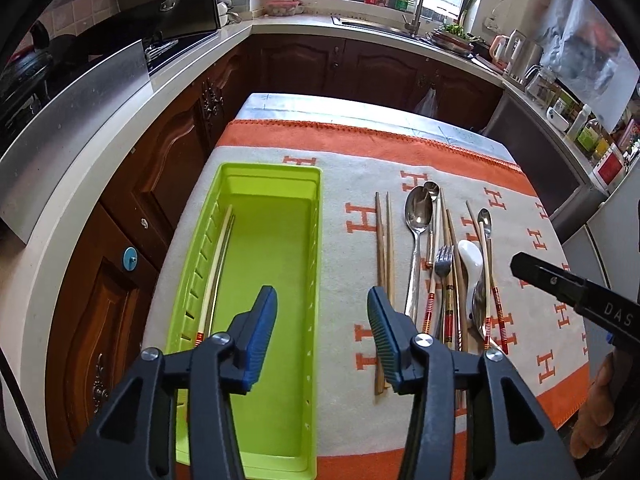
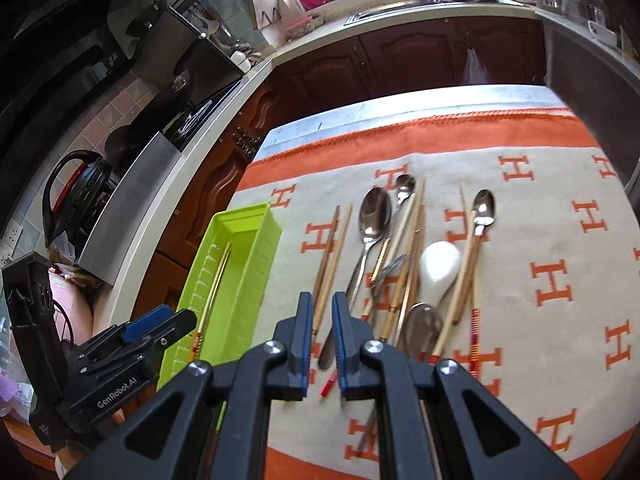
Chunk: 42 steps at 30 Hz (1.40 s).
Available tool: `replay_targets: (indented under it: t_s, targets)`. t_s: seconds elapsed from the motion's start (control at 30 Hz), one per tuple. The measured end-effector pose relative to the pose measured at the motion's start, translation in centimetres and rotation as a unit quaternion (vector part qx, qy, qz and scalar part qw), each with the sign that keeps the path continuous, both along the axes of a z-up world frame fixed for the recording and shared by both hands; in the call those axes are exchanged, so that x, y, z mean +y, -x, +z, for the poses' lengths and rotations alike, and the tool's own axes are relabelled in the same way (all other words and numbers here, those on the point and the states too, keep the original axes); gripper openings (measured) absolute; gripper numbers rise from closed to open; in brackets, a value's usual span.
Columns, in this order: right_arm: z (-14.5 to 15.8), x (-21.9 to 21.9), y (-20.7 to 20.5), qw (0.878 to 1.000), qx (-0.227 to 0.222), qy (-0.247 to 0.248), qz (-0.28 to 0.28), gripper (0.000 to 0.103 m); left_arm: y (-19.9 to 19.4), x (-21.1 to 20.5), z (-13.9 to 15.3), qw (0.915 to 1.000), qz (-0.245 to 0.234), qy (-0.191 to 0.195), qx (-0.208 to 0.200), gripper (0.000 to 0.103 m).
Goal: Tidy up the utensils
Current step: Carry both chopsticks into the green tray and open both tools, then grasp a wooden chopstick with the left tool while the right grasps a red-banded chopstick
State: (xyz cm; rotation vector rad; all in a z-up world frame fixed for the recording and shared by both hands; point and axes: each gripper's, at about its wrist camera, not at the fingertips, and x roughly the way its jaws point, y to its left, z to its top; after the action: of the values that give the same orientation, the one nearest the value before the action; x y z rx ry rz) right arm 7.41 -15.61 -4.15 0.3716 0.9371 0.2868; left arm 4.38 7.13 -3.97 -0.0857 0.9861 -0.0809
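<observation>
A lime-green tray (image 1: 312,240) lies on the left of the patterned cloth, with one pair of pale chopsticks (image 1: 218,264) along its left wall. My left gripper (image 1: 322,296) hovers over the tray's near right side, open and empty. To the right lie a wooden chopstick pair (image 1: 384,248), a large steel spoon (image 1: 418,216), a fork (image 1: 442,264), a white ceramic spoon (image 1: 472,256) and more chopsticks. My right gripper (image 2: 322,304) hangs above the near ends of the wooden chopstick pair (image 2: 332,256), shut with nothing in it. The tray (image 2: 264,232) sits to its left.
The orange-and-cream cloth (image 1: 400,148) covers a small table ringed by dark wooden cabinets (image 1: 168,168) and a pale counter. The table's left edge runs close to the tray. A sink and bottles stand at the far counter (image 1: 412,4). A hand (image 1: 600,400) shows at the right.
</observation>
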Motion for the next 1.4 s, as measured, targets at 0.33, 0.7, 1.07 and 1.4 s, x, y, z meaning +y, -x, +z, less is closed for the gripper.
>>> replay_targets:
  t_s: [0.33, 0.7, 1.07, 1.4]
  targets:
    - [0.0, -5.0, 0.1, 0.999, 0.011, 0.025, -0.030, 0.010, -2.0, -4.7, 0.5, 0.9986, -0.045, -0.026, 0.000, 0.082]
    - [-7.1, -5.3, -1.4, 0.996, 0.084, -0.005, -0.032, 0.022, -5.2, -7.2, -4.4, 0.9967, -0.068, -0.030, 0.035, 0.074]
    - [-10.2, -4.0, -2.3, 0.993, 0.112, -0.004, -0.021, 0.021, -7.4, -6.8, -8.3, 0.9951, -0.059, -0.006, 0.080, 0.057]
    - [-10.2, -3.6, -2.3, 0.995, 0.093, 0.031, -0.013, 0.008, -8.4, -6.4, -9.0, 0.9947, -0.054, 0.000, 0.088, 0.052]
